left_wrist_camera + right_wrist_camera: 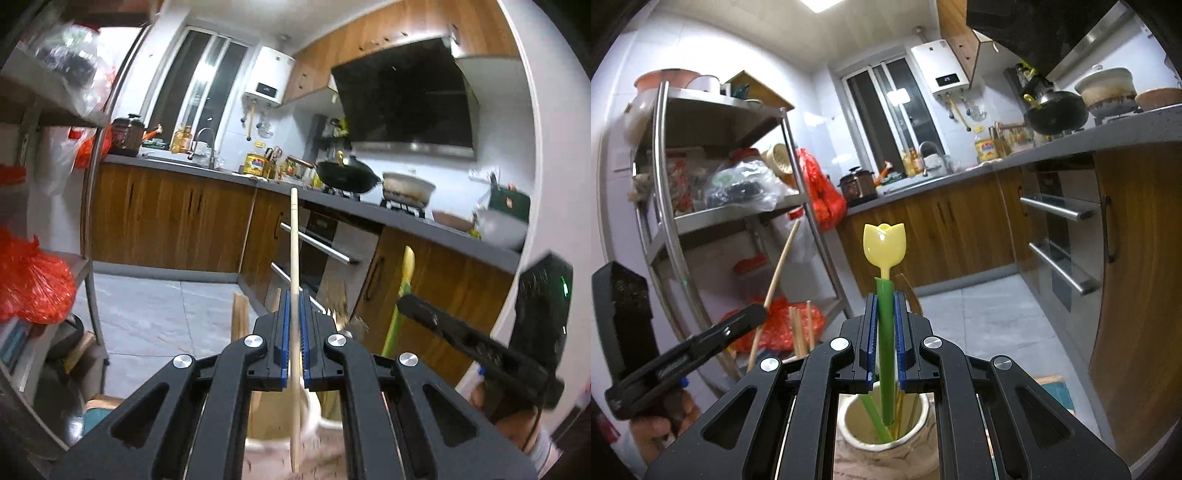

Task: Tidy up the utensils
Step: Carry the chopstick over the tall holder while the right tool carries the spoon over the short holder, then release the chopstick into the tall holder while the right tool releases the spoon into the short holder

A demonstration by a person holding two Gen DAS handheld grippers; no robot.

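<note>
the left tool (294,328) is clamped on a long wooden stick (294,258) (likely a chopstick or a spoon handle, the lower end is blurred), which runs straight up between the blue pads (284,332) and rises well past the fingertips, while its lower part drops below the tool toward the pale utensil holder (314,417) underneath. from the right wrist view the same stick (779,269) leans up and to the right out of the left tool (753,314), which reaches in from the lower left.

the right tool (885,332) grips a green-handled spoon with a yellow tulip-shaped bowl (885,245). the green handle passes upright between the pads, the yellow bowl stands above the fingertips, and the handle's lower end hangs inside the mouth of the utensil holder (846,413), directly below the tool. inside that holder sit a few thin sticks and another green stem leaning against the wall. in the left wrist view the spoon (404,280) appears to the right of the left tool, held by the right tool (406,301), which comes in from the right edge.

more wooden chopsticks (799,328) stand just left of the right tool, between the two tools. behind is a kitchen bench (221,173) with a black wok (347,173) and a metal shelf rack (713,147) with red bags.
</note>
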